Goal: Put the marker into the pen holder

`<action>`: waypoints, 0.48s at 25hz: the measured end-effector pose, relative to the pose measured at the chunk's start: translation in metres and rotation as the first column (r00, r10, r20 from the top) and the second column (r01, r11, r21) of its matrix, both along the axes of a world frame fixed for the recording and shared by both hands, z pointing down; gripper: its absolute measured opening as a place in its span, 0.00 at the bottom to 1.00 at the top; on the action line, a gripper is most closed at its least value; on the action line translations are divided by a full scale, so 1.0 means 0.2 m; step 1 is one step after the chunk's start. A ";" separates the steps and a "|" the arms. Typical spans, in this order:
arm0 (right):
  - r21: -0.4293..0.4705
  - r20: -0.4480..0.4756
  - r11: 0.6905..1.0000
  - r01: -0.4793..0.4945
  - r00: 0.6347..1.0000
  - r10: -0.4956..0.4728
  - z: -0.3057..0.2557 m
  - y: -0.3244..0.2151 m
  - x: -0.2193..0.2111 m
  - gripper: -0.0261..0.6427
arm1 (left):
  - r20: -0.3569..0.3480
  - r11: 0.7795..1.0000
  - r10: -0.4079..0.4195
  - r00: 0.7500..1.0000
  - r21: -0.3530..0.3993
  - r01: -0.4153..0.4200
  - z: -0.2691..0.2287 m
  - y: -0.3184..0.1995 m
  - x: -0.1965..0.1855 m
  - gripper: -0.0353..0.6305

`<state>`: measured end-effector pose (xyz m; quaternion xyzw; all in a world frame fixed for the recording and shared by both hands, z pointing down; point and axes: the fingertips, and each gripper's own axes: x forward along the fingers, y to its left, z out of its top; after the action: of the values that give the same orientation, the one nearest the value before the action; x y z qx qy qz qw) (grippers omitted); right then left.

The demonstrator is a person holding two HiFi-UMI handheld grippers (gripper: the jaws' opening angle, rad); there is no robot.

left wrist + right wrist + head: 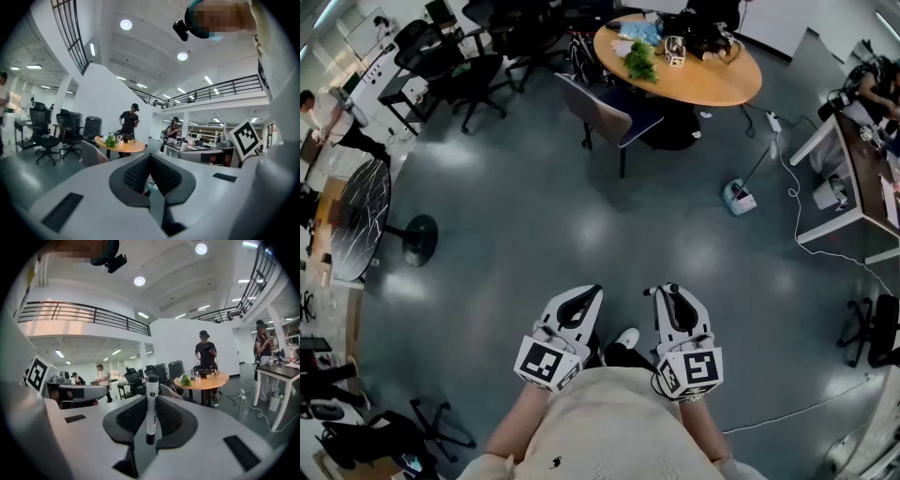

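A white marker (151, 408) with a black cap stands upright between the pads of my right gripper (150, 405), which is shut on it. In the head view both grippers are held close in front of the person's body, above the grey floor. There my right gripper (662, 292) is beside my left gripper (590, 294). My left gripper (150, 162) is shut with nothing between its pads. A small white container (675, 49) stands on the far round wooden table (703, 84); I cannot tell whether it is the pen holder.
A grey chair (605, 114) stands by the round table, which also carries a green plant (639, 62) and clutter. A white floor device (739, 198) with a cable lies to the right, near a desk (855, 183). Office chairs (473, 80) stand at the far left. A person (206, 354) stands behind the table.
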<state>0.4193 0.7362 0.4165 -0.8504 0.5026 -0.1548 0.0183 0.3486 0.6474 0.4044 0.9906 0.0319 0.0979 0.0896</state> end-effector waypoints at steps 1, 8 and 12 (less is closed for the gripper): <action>0.000 -0.001 1.000 0.009 1.000 -0.009 0.00 -0.05 -0.02 0.16 | 0.000 1.000 -0.021 1.000 -0.013 0.021 0.01 -0.06 -0.03 0.06; -0.028 -0.019 0.993 0.114 0.993 -0.115 0.00 -0.30 -0.13 0.16 | -0.022 0.980 -0.194 0.981 -0.043 0.193 0.00 -0.39 -0.23 0.06; -0.048 -0.034 0.986 0.157 0.987 -0.159 -0.01 -0.45 -0.17 0.16 | -0.048 0.969 -0.243 0.969 -0.047 0.241 -0.03 -0.54 -0.30 0.06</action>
<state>0.3853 0.6466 0.4149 -0.8109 0.5650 -0.1510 -0.0226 0.2883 0.5396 0.3987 0.9873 -0.0846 0.0593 0.1204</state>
